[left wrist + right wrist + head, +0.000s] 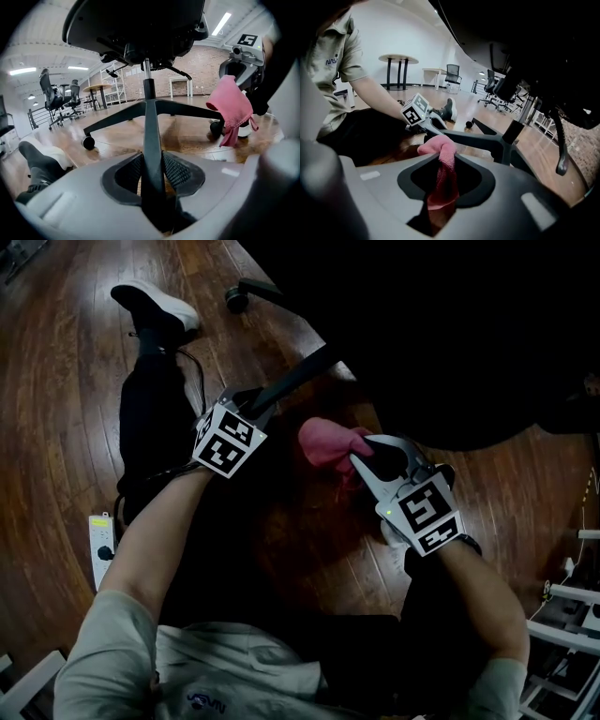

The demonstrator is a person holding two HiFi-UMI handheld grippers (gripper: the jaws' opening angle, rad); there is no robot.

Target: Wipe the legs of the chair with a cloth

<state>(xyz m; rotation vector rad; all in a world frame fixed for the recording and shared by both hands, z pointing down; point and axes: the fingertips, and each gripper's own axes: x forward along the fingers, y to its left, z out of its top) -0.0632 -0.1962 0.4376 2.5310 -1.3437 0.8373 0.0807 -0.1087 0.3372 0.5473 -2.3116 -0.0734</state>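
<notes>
We hold two claws. At centre frame, our left claw (153, 177) is clamped on a black chair leg (151, 122). Just to its right, our right claw (443, 183) grips a bunched pink cloth (442, 154), near that leg, above the wooden floor (56, 427).

You wear a pale grey-green, short-sleeved shirt (220, 662) with a small dark-blue print on the chest, probably lettering, though it is too small to read here. Your trousers (150, 423) are black, and your shoe (159, 307) is dark on top over a thick white sole. The left gripper (261, 407) and right gripper (362, 450) have light grey shells. Each carries a cube of black-and-white square markers, and a small green light (387, 514) glows on the right one.
</notes>
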